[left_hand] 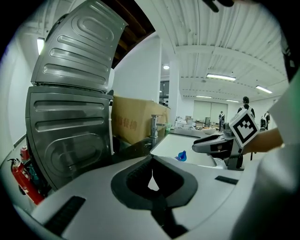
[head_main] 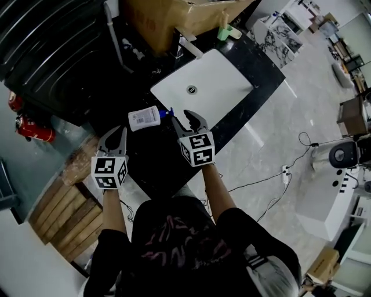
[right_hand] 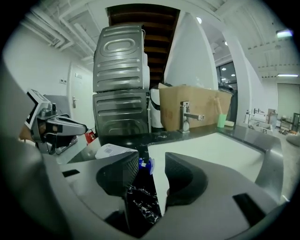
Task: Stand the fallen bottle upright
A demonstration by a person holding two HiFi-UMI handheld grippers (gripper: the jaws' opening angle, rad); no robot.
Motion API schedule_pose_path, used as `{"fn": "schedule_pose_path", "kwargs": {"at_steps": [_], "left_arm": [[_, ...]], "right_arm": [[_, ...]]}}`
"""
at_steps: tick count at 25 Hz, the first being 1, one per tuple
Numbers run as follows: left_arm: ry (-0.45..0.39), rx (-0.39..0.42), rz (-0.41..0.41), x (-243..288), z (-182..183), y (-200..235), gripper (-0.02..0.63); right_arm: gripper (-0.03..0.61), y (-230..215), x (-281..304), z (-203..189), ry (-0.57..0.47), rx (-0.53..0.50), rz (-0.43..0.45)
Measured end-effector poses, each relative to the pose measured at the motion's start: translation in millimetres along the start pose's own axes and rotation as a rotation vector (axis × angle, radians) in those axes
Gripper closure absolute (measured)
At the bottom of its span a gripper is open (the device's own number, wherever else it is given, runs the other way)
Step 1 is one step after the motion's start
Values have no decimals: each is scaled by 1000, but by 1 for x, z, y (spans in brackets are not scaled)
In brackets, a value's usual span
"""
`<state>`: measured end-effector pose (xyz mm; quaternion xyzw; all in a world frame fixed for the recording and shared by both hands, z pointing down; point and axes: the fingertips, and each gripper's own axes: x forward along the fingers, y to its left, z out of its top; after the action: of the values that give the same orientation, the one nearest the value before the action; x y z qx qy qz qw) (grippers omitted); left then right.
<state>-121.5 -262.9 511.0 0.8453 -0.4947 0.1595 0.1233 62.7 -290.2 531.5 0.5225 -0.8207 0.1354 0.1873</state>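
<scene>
head view: bottle [head_main: 144,118] lying beside sink [head_main: 223,81]

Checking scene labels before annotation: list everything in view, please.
bottle: 1, white with blue cap, lying on its side on the counter, left of the sink
counter: 1, black, in front of the person
sink: 1, white, set in the counter
faucet: 1, metal, behind the sink
cardboard box: 1, brown, on the counter behind the faucet
cup: 1, green, beside the box
metal machines: 2, grey, stacked, left of the box
fire extinguishers: 2, red, far left
wooden pallet: 1, brown, floor at left
cable: 1, black, floor at right
left gripper: jaws together, empty
right gripper: jaws apart, near the bottle's cap
</scene>
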Motion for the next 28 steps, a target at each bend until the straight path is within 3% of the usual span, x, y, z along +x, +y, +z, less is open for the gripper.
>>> {"fn": "schedule_pose_path", "kwargs": {"at_steps": [10, 28], "left_arm": [[74, -25, 46, 37, -16, 10, 597], [98, -23, 19, 48, -25, 3, 597]], "right_arm": [[403, -9, 60, -27, 119, 38, 120], [497, -4, 64, -24, 88, 63, 139]]}}
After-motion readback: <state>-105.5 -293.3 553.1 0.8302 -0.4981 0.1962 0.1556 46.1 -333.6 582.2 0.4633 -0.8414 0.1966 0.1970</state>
